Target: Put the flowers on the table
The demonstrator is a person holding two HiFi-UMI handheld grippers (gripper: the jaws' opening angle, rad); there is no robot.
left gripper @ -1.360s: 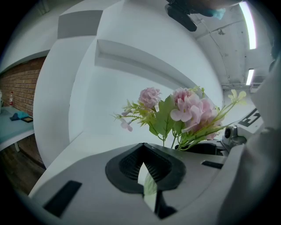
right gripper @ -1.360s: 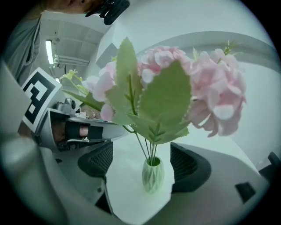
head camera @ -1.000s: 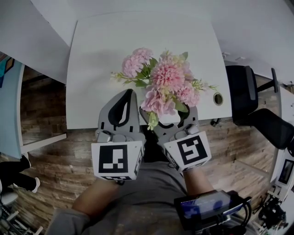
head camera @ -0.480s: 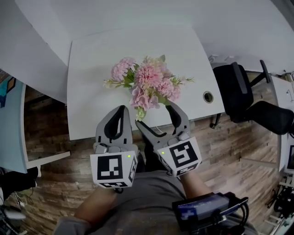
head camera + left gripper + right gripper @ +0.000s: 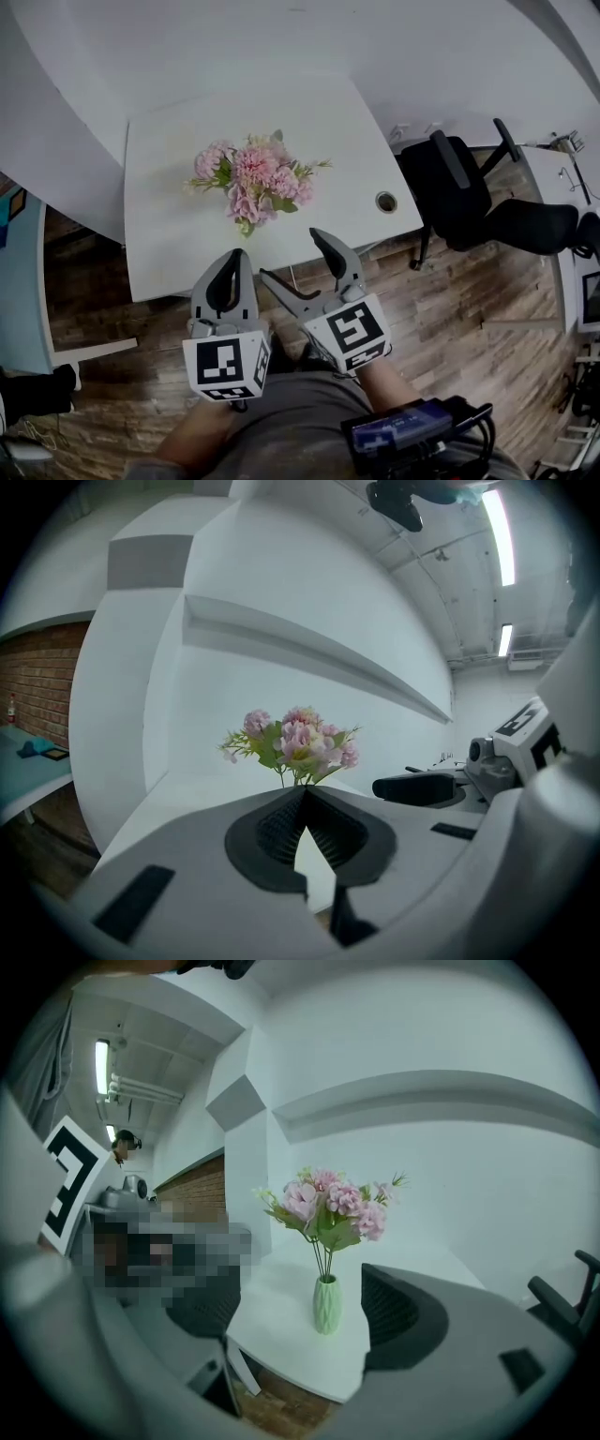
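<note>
Only beyond wide, empty right gripper, green vase under flowers on table; left gripper closed.

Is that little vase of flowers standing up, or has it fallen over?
Upright: the green vase stands on its base on the white table, and the pink flowers rise straight above it.

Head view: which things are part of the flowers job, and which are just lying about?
Job:
- pink flowers in pale green ribbed vase, standing on white rectangular table
- right gripper, jaws apart, empty
- left gripper, jaws together, empty

Lying about:
- black office chair
- round cable grommet in the tabletop
</note>
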